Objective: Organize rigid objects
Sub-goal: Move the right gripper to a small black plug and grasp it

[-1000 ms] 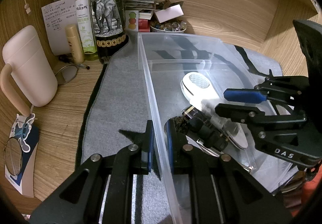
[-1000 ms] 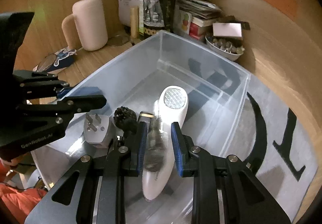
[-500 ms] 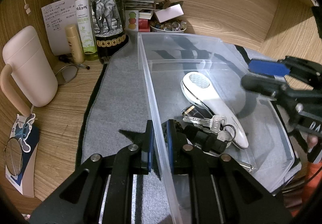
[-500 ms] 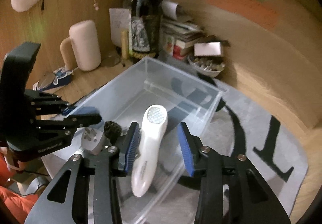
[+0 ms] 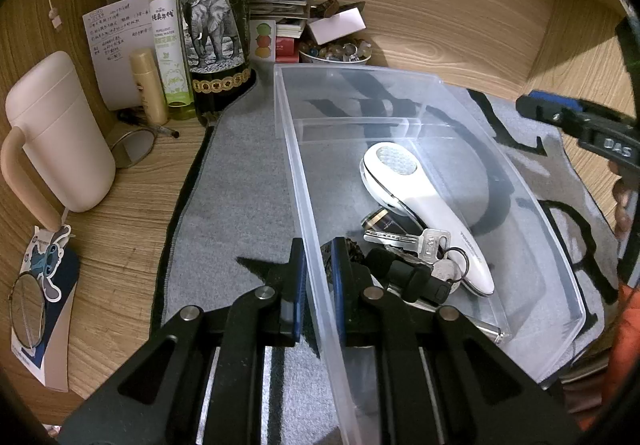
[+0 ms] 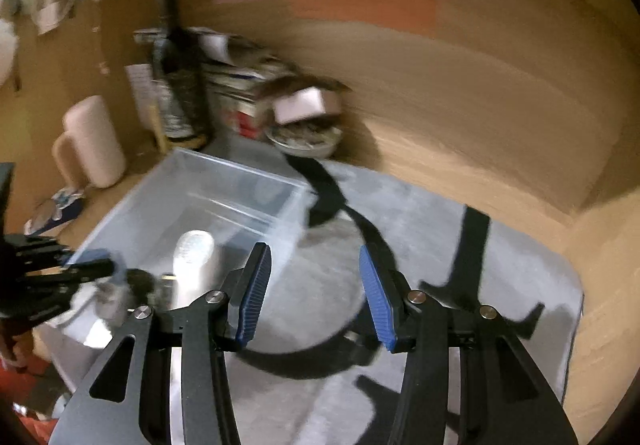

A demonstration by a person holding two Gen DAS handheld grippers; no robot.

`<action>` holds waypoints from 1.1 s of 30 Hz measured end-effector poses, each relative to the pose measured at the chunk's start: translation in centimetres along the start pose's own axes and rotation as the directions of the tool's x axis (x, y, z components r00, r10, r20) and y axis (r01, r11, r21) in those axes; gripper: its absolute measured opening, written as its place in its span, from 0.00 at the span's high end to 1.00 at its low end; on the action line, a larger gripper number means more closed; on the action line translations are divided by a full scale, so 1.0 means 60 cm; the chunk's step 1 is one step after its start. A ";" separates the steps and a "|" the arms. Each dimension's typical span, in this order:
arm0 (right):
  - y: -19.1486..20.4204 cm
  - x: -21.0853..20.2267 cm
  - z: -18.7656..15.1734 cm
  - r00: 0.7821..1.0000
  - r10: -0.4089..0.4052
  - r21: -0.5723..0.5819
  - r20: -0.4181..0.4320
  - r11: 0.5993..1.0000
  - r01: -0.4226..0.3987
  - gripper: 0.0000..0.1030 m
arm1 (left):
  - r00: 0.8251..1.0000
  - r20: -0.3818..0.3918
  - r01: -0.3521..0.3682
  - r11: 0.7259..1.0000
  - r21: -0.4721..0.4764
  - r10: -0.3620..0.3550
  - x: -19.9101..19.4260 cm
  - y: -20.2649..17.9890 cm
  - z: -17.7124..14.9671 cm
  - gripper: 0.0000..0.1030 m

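Observation:
A clear plastic bin (image 5: 304, 173) stands on a grey mat (image 5: 248, 181). My left gripper (image 5: 318, 277) is shut on the bin's near-left wall. Inside lie a white handheld device (image 5: 424, 201), a bunch of keys (image 5: 424, 245) and dark small items. My right gripper (image 6: 314, 297) is open and empty, raised above the mat to the right of the bin (image 6: 224, 201); it also shows at the right edge of the left wrist view (image 5: 576, 125). The right wrist view is blurred.
Along the wooden back wall stand a wine bottle (image 5: 212, 17), a green spray bottle (image 5: 170, 45), a cream mug (image 5: 56, 133), a bowl of small stones (image 5: 340, 51) and stacked papers. A round mirror (image 5: 26, 313) lies at the left.
My right gripper let go of the white device, opened wide, and pulled up and to the right out of the bin. The left gripper has stayed shut on the bin wall.

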State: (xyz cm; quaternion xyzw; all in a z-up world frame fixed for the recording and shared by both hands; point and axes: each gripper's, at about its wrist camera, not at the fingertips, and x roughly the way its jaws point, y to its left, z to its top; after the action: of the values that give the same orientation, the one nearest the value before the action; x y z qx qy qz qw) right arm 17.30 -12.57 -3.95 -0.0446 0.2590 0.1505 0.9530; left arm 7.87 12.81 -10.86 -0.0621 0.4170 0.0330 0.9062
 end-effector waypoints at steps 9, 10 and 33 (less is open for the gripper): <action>-0.049 0.079 -0.061 0.986 -0.017 0.067 -0.167 0.997 0.028 0.58 | 1.000 0.000 0.000 1.000 0.000 0.000 0.000 0.001 0.000 0.89; -0.050 0.085 -0.068 0.983 -0.018 0.065 -0.182 0.997 0.030 0.58 | 1.000 0.000 0.000 1.000 0.000 0.000 0.000 0.001 0.000 0.89; -0.053 0.059 -0.095 0.987 -0.022 0.044 -0.159 0.999 0.029 0.76 | 1.000 0.000 0.000 1.000 0.000 0.000 0.000 0.000 -0.001 0.89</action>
State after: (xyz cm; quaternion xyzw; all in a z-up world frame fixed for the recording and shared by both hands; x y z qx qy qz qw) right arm 18.45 -15.60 -10.63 -0.0378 0.3367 0.1281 0.9321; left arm 7.85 12.81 -10.89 -0.0618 0.4171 0.0331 0.9062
